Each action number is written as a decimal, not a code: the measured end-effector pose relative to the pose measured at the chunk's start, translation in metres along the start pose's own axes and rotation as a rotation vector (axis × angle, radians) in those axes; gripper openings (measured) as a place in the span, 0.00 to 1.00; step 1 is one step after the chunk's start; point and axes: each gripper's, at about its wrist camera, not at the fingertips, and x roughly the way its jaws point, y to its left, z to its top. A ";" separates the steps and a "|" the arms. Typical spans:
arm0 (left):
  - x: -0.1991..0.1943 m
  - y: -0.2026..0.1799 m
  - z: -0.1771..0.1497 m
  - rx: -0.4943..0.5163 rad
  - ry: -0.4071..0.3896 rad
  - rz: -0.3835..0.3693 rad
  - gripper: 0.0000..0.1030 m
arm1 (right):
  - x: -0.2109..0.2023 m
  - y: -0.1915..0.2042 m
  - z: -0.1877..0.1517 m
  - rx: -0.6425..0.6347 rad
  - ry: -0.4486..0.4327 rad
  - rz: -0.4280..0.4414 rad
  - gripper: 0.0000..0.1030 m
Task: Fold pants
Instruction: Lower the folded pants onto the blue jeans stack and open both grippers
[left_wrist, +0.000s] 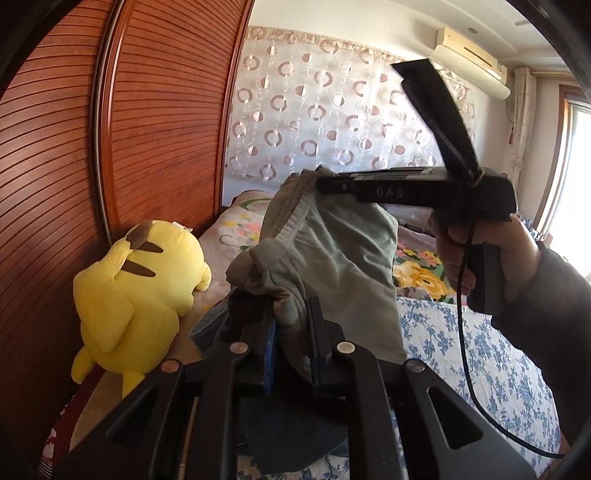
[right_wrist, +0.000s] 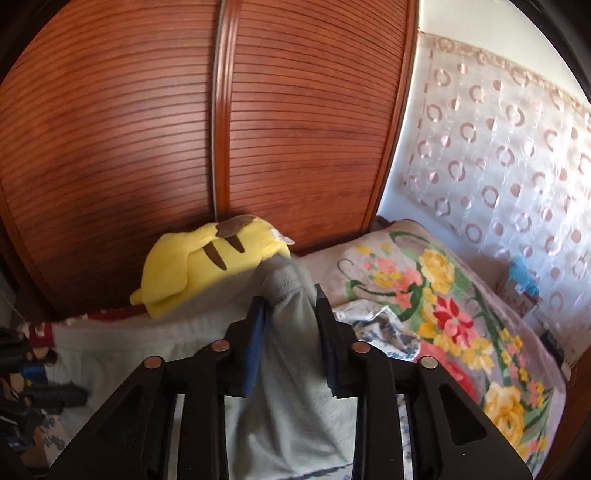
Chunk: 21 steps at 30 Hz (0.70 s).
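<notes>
One pair of soft grey-green pants (left_wrist: 332, 251), bunched, hangs gripped in my left gripper (left_wrist: 291, 325) and right gripper (right_wrist: 290, 306); one plush yellow toy (left_wrist: 136, 288) beside

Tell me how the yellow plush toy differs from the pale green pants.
The yellow plush toy lies on the bed against the wooden wardrobe doors, untouched; the pale green pants hang lifted, between the fingers of both tools. The toy is bright yellow with brown stripes; the pants are plain grey-green. The toy keeps a stuffed shape; the pants drape limp. Both are soft fabric.
</notes>
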 end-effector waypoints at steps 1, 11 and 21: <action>-0.001 0.000 -0.001 0.005 0.001 0.001 0.13 | -0.003 -0.003 -0.001 0.018 -0.012 0.003 0.29; -0.016 -0.008 0.009 0.073 -0.043 0.022 0.42 | -0.044 -0.019 -0.021 0.099 -0.076 0.009 0.35; 0.017 -0.022 0.022 0.142 0.023 -0.019 0.43 | -0.035 -0.016 -0.049 0.142 -0.043 0.057 0.35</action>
